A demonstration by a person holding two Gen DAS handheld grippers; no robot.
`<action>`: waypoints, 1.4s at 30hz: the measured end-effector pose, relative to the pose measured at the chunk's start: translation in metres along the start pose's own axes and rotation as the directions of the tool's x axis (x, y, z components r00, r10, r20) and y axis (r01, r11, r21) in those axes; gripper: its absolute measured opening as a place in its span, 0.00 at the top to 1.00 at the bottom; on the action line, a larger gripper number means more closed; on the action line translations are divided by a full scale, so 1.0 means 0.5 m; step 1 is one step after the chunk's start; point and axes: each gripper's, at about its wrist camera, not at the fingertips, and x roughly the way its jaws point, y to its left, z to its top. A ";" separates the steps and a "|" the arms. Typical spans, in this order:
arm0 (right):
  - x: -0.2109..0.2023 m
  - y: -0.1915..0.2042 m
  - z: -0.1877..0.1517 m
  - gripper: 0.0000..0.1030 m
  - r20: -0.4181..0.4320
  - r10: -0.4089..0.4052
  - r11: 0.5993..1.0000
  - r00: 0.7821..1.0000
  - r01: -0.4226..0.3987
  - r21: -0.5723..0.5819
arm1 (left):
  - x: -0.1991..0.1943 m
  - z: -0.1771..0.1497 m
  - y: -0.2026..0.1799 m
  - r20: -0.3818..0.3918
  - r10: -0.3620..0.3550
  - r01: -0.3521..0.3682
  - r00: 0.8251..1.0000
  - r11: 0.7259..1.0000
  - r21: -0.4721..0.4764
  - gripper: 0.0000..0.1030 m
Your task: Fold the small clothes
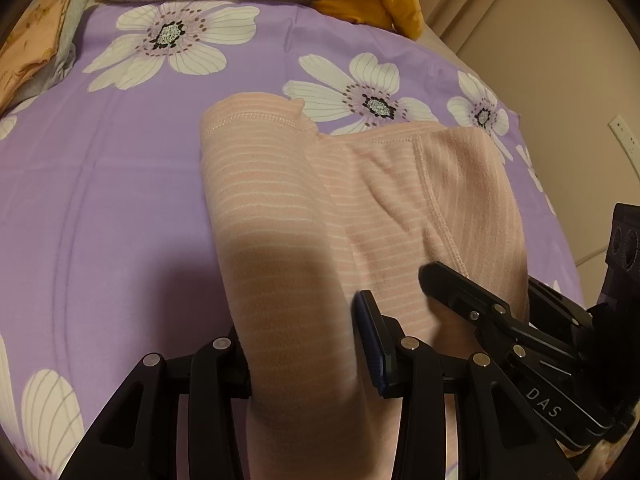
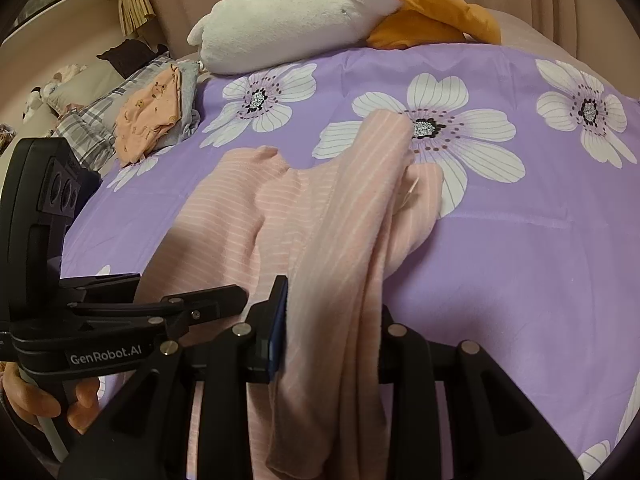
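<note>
A pink striped garment (image 1: 280, 184) lies partly folded on the purple flowered bed sheet (image 1: 100, 208), its near end lifted toward both cameras. In the left wrist view my left gripper (image 1: 304, 328) is shut on a thick fold of it; the cloth hides the left finger's tip. My right gripper (image 1: 480, 280) shows at the right, over the garment's near right part. In the right wrist view my right gripper (image 2: 332, 304) is shut on a bunched strip of the pink striped garment (image 2: 352, 208), which hangs below the jaws. My left gripper (image 2: 188, 286) sits close on the left, held by a hand (image 2: 36, 400).
A white and orange plush toy (image 2: 304, 12) lies along the far edge of the bed. Folded orange printed and grey clothes (image 2: 152, 116) are stacked at the far left, beside a plaid pillow (image 2: 84, 128). A wall with a socket (image 1: 622, 132) is on the right.
</note>
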 end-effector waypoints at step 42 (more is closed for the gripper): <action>0.000 -0.026 -0.010 0.66 -0.013 -0.012 0.999 1.000 0.012 0.034 | -0.023 -0.011 0.010 0.016 0.046 -0.046 0.999 0.999 0.017 0.60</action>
